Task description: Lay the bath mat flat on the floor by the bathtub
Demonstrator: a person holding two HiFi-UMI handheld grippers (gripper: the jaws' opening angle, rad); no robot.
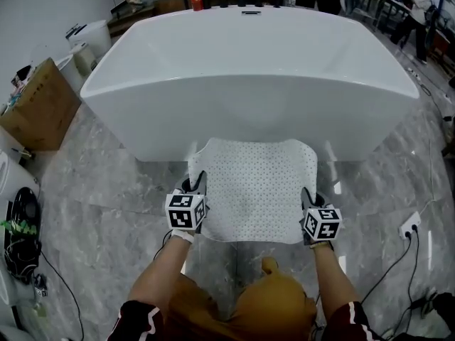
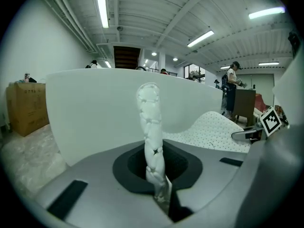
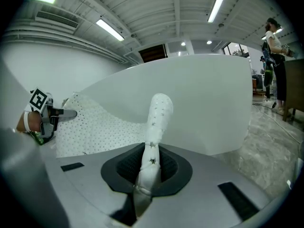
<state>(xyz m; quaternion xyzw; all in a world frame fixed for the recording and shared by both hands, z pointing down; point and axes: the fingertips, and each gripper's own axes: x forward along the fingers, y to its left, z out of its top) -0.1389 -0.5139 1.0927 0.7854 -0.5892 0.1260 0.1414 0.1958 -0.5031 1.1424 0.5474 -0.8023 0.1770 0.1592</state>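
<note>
Though the box (image 2: 27,108) at ten o'clock from the mat (image 1: 256,190) carries print, it is too small to read. Each cube shows only black-and-white square markers. Left gripper (image 1: 198,182) has its jaws almost together, pinched on the mat's nine o'clock edge. Right gripper (image 1: 308,195) pinches the three o'clock edge the same way. Spread between them, the mat reaches toward the tub (image 1: 249,77) at twelve o'clock. It is white, pliant, round-cornered and dotted with small holes. Tub is smooth, glossy white; floor (image 1: 114,190) is grey marbled tile.
</note>
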